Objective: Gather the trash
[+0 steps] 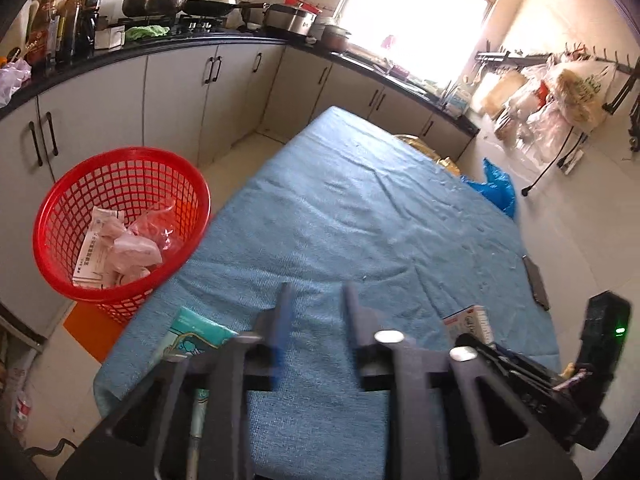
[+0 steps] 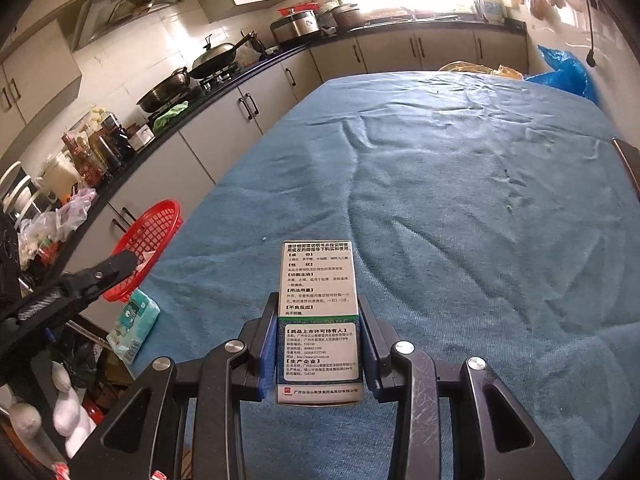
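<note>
Left wrist: left gripper (image 1: 316, 300) jaws apart, nothing between; basket (image 1: 120, 224) off the table's left edge, trash inside.
Right wrist: right gripper (image 2: 318, 312) clamps box (image 2: 318, 320) over cloth (image 2: 460, 200). Risk: basket sits far left, so a long carry could let the box slip.

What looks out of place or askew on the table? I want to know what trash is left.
A teal tissue pack sits askew at the left edge of the blue cloth-covered table, overhanging it near the red plastic mesh basket. The right gripper clamps a white-and-green medicine box. Nothing is spilled.
</note>
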The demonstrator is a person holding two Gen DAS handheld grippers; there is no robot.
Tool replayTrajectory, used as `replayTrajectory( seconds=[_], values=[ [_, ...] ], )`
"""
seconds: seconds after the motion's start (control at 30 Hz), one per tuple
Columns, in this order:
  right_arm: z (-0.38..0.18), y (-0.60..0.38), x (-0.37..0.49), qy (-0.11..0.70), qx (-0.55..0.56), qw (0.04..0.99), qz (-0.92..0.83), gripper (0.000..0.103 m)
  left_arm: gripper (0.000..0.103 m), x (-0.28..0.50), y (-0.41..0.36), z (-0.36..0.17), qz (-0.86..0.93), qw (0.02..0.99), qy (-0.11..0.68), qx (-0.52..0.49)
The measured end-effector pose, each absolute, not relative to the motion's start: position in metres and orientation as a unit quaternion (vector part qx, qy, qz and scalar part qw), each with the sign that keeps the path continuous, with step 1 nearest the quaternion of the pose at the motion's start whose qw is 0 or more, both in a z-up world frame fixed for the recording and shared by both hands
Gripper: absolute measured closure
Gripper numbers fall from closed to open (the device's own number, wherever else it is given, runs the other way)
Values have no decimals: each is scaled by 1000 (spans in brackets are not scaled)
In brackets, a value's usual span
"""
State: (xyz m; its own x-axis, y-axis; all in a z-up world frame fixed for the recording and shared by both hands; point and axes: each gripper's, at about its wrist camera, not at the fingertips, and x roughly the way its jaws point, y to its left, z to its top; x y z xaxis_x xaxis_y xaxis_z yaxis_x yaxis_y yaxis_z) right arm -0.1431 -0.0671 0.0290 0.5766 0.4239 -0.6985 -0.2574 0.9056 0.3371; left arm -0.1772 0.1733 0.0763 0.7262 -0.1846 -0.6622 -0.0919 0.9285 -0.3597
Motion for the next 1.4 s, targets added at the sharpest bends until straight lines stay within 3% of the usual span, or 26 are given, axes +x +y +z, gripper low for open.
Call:
replayTrajectory(
  seconds=[0.03,0.13,0.57,0.77,1.0,1.07,1.13,1.17,1.27,1.4],
  values=[
    [28,-68,-143,417,101,882,194,64,50,-181,178,81,-25,912,363,-191],
    [26,-68,-143,414,98,882,200,64,40,-192,190,93,-8,918,346,-191],
    [14,-63,-146,418,76,879,217,63,30,-200,202,42,72,902,419,-69],
    [7,-60,-144,428,73,875,212,47,30,-195,190,19,52,893,444,-40],
    [4,-62,-144,431,78,874,211,46,31,-193,179,16,60,896,440,-16],
    [3,-60,-145,430,74,875,210,46,57,-195,179,18,60,898,436,-16],
    [3,-56,-147,428,66,877,211,46,59,-197,181,21,46,898,437,-28],
    [4,-54,-148,426,61,878,211,47,60,-198,182,23,39,899,435,-35],
    [4,-51,-150,422,54,879,216,64,61,-199,179,28,38,902,429,-36],
    [7,-51,-153,413,58,881,223,65,62,-203,175,41,28,910,411,-46]
  ],
)
